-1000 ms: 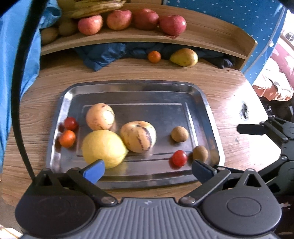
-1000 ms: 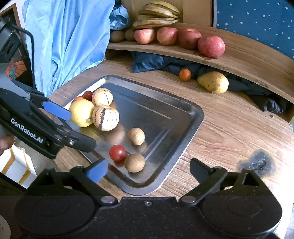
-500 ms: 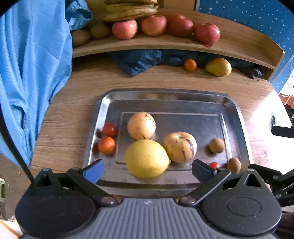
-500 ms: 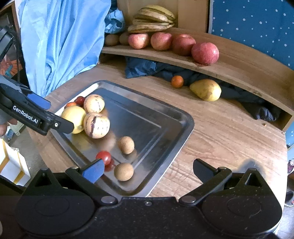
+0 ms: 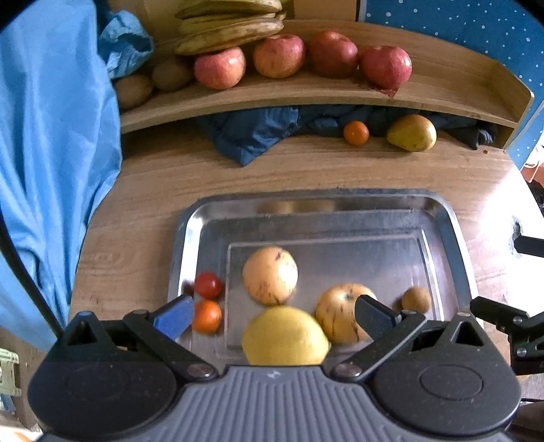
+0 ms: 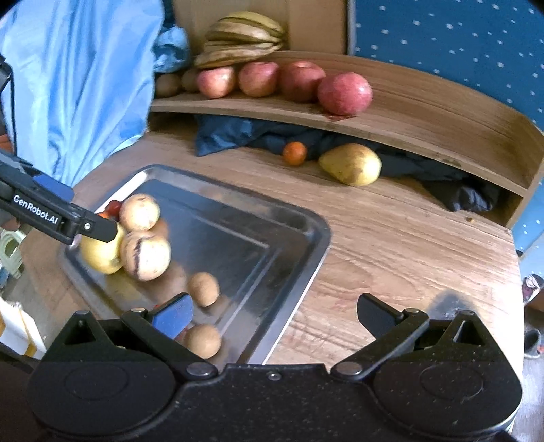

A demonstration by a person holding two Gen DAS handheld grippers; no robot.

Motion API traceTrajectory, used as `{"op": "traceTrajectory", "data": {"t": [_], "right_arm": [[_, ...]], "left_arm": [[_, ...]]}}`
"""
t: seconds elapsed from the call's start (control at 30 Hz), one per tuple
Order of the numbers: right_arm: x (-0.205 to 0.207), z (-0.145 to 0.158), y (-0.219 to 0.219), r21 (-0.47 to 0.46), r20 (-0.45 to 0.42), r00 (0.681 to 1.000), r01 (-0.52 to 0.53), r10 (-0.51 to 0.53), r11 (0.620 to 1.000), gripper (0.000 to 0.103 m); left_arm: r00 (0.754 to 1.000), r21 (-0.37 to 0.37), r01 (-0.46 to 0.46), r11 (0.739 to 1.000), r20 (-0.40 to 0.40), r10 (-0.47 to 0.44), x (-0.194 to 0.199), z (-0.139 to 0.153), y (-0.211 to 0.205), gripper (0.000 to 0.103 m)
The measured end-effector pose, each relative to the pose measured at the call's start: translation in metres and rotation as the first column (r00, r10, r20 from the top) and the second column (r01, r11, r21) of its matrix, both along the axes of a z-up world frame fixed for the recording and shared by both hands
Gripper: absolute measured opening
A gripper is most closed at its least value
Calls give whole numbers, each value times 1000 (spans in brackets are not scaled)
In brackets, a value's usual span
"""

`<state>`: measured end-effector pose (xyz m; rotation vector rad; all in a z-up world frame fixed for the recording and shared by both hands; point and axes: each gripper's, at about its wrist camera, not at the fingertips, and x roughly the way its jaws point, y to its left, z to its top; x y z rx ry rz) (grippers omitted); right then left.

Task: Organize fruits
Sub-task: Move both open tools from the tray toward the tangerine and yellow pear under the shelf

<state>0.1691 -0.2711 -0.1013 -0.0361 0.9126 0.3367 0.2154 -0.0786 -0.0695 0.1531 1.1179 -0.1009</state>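
left gripper (image 5: 273,318) spread wide, nothing clamped; blue pad on one finger, black pad on the other. between the fingers and just ahead: a smooth yellow lemon (image 5: 285,336), blurred, lying in a shiny steel tray (image 5: 442,217) with rounded corners and a raised rim. beside the black pad, a pale round melon with dark stripes (image 5: 336,311); further ahead, a second pale speckled melon (image 5: 270,275). by the blue pad, an orange cherry tomato (image 5: 206,316) and a red cherry tomato (image 5: 208,285), both glossy. out past the black pad, a small brown fuzzy kiwi (image 5: 416,299). beyond the tray, wood-grain table (image 5: 153,190), then a crumpled dark blue cloth (image 5: 258,132), a small tangerine (image 5: 355,133) and a yellow-green pear (image 5: 412,132). above those, a curved wooden shelf (image 5: 442,85) carrying four red apples (image 5: 278,56), brown kiwis and flat, browning bananas (image 5: 231,29). off to the blue-pad side, a hanging light blue sheet (image 5: 51,153).

right gripper (image 6: 273,318) equally at full spread, empty, hanging over the near corner of the same tray (image 6: 316,231). close to its blue pad, two round brown kiwis (image 6: 203,289), one behind the other. further out on that side, the left gripper's black finger (image 6: 68,221) over the lemon (image 6: 102,255), with the striped melon (image 6: 146,255) alongside.
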Motion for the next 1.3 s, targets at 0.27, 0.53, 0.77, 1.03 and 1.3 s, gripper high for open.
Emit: {"op": "traceTrajectory", "data": {"t": [0.27, 0.53, 0.77, 1.03, 1.3], "right_arm": [[17, -3, 0, -16, -11, 998, 60, -61, 998, 102], [22, -9, -7, -26, -42, 988, 150, -151, 988, 102], [29, -13, -8, -42, -55, 979, 192, -194, 980, 102], [42, -17, -14, -45, -56, 966, 252, -254, 967, 102], [57, -15, -21, -36, -27, 951, 306, -307, 951, 102]], "left_arm": [[998, -5, 65, 998, -5, -65, 34, -4, -6, 103], [993, -29, 120, 992, -4, -121, 64, -8, -26, 103], [984, -54, 171, 984, -34, -173, 85, -13, -42, 103], [979, -60, 193, 979, -57, -196, 102, -25, -47, 103], [978, -92, 194, 977, -64, -200, 126, -33, -53, 103]]}}
